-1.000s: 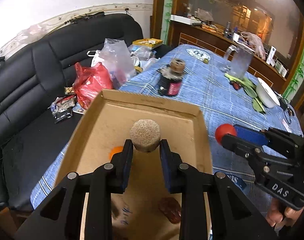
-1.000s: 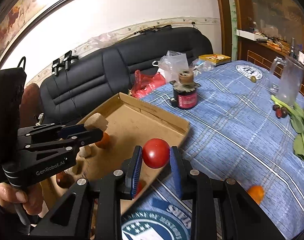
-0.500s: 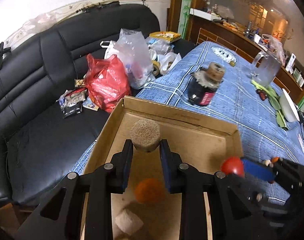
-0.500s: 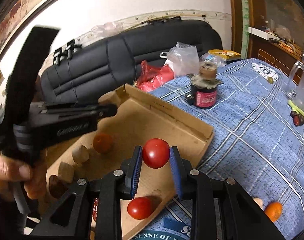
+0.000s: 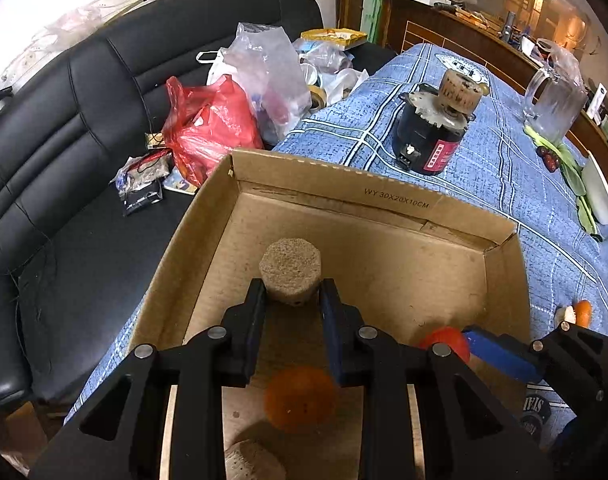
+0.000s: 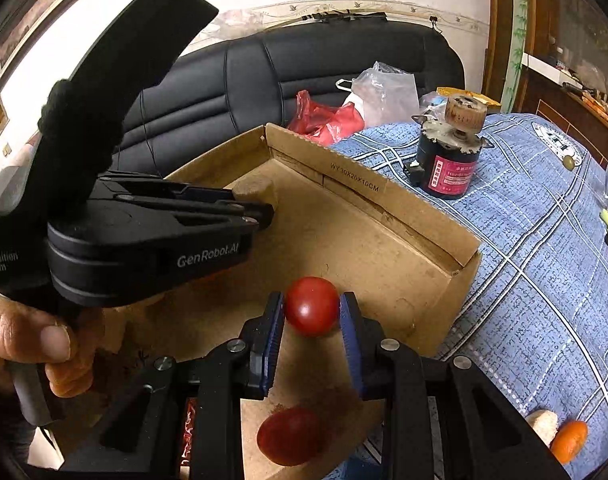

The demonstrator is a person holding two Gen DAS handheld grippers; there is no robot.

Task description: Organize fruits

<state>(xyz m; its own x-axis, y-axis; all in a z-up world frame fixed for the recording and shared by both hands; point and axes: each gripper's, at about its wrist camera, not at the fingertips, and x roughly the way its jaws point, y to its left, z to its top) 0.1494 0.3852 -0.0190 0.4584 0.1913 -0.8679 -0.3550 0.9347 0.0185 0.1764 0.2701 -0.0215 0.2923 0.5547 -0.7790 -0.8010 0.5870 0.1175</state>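
Observation:
A shallow cardboard box [image 5: 396, 200] [image 6: 392, 204] lies on the blue checked tablecloth. My left gripper [image 5: 291, 308] is shut on a tan, rough, octagonal fruit piece [image 5: 290, 276] over the box's left half. Over the box's near right part my right gripper [image 6: 312, 314] is shut on a red tomato [image 6: 312, 306], also seen in the left wrist view as the tomato [image 5: 444, 338]. On the box floor lie an orange fruit [image 5: 299, 398], another tan piece [image 5: 253, 462] and a second red tomato [image 6: 289, 436].
A black motor with a red label [image 5: 434, 136] [image 6: 450, 160] stands on the cloth beyond the box. An orange fruit [image 6: 568, 440] and a tan piece [image 6: 544, 422] lie on the cloth to the right. Plastic bags [image 5: 207, 128] sit on the black sofa. A glass jug [image 5: 554, 100] stands far right.
Both grippers have sunk and moved forward over the box, each keeping its fruit. The right gripper with the tomato has crossed from outside the box edge to above its floor.

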